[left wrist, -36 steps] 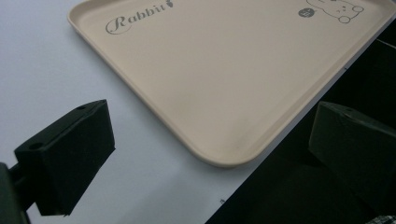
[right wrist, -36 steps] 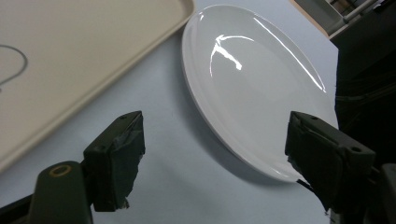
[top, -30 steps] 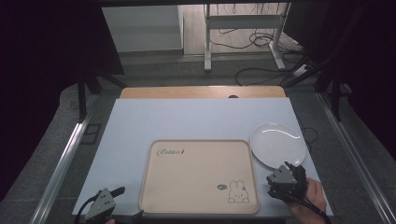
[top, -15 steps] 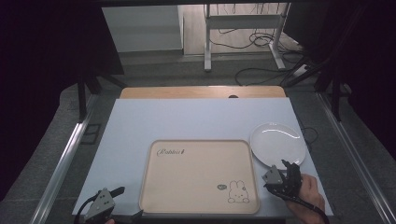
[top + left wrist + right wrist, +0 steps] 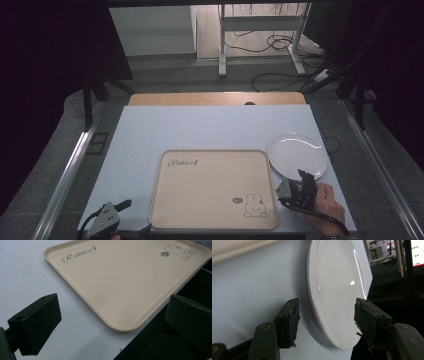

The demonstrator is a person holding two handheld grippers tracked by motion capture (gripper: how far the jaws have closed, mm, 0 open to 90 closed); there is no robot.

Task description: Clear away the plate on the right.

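A white plate lies on the pale table at the right, just beside a beige tray printed with "Rabbit" and a bunny. My right gripper is open at the plate's near rim. In the right gripper view the plate lies between the spread jaws of the right gripper, with a gap on each side. My left gripper is open at the table's front left, beside the tray's near left corner. The left gripper view shows the tray with nothing on it.
The table's front edge runs right by the tray corner. A wooden strip borders the table's far side. Metal rails flank the table, and cables lie on the floor beyond.
My right gripper has edged slightly left along the plate's near rim. The left gripper, tray and plate have stayed put.
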